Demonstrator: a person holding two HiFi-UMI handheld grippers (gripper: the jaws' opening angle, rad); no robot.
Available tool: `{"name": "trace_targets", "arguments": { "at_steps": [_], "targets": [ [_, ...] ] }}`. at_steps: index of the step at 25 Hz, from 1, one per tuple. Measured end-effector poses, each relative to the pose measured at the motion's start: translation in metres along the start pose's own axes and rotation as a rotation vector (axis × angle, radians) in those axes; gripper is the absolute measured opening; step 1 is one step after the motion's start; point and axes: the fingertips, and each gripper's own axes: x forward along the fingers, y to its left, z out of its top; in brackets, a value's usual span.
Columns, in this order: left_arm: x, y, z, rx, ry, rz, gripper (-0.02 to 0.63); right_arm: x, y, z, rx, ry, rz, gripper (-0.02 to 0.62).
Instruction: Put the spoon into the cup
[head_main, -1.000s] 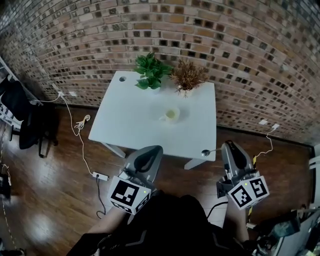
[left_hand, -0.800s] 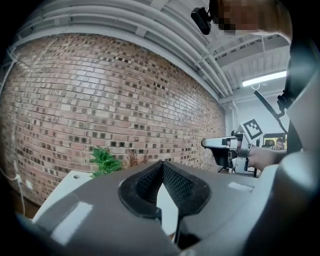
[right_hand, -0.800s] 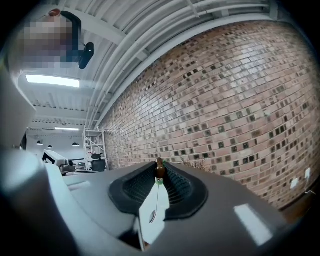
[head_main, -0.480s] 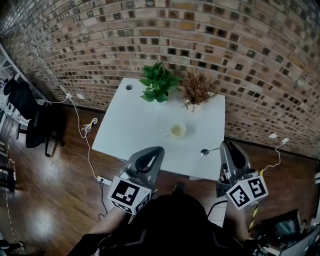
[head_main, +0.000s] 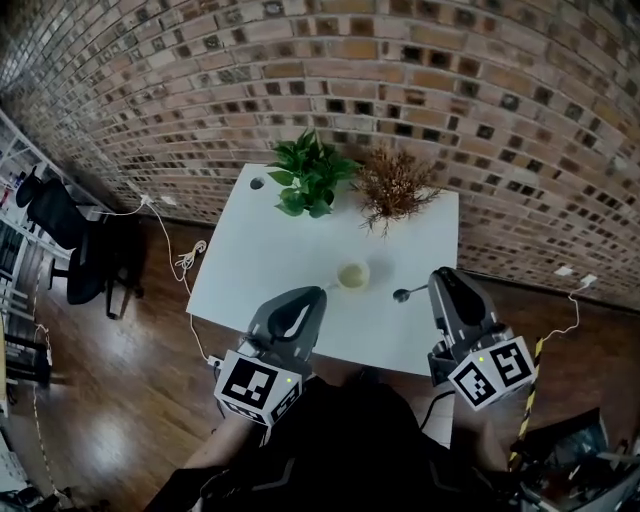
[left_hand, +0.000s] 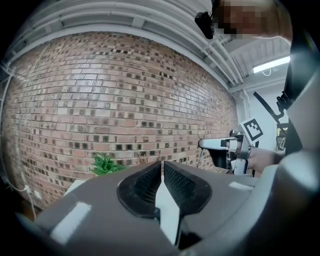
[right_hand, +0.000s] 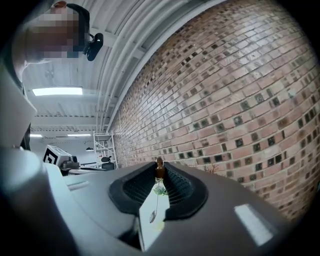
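Observation:
A small pale cup (head_main: 352, 274) stands on the white table (head_main: 260, 260), right of centre. My right gripper (head_main: 437, 281) is shut on the handle of a metal spoon (head_main: 404, 294), whose bowl points left and hovers just right of the cup. In the right gripper view the spoon (right_hand: 155, 200) sticks out ahead from between the pads of the gripper (right_hand: 160, 169). My left gripper (head_main: 312, 296) hangs over the table's near edge, left of the cup. In the left gripper view that gripper (left_hand: 162, 166) has its pads together with nothing between them.
A green potted plant (head_main: 305, 178) and a dried brown plant (head_main: 395, 186) stand at the table's far edge against the brick wall. A black chair (head_main: 70, 240) and floor cables (head_main: 185, 262) lie to the left. The right gripper (left_hand: 227, 146) shows in the left gripper view.
Both grippers have advanced toward the table and now reach over its near edge. The spoon has travelled with the right gripper to just beside the cup.

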Motion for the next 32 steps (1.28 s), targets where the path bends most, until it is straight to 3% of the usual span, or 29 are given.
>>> {"name": "trace_targets", "arguments": {
  "at_steps": [19, 32],
  "targets": [
    [0.023, 0.084, -0.002, -0.041, -0.035, -0.169, 0.050, 0.068, 0.017, -0.007, -0.028, 0.019, -0.162, 0.057],
    [0.036, 0.127, -0.017, -0.066, -0.009, -0.137, 0.019, 0.110, 0.001, -0.057, -0.019, 0.074, -0.200, 0.056]
  ]
}}
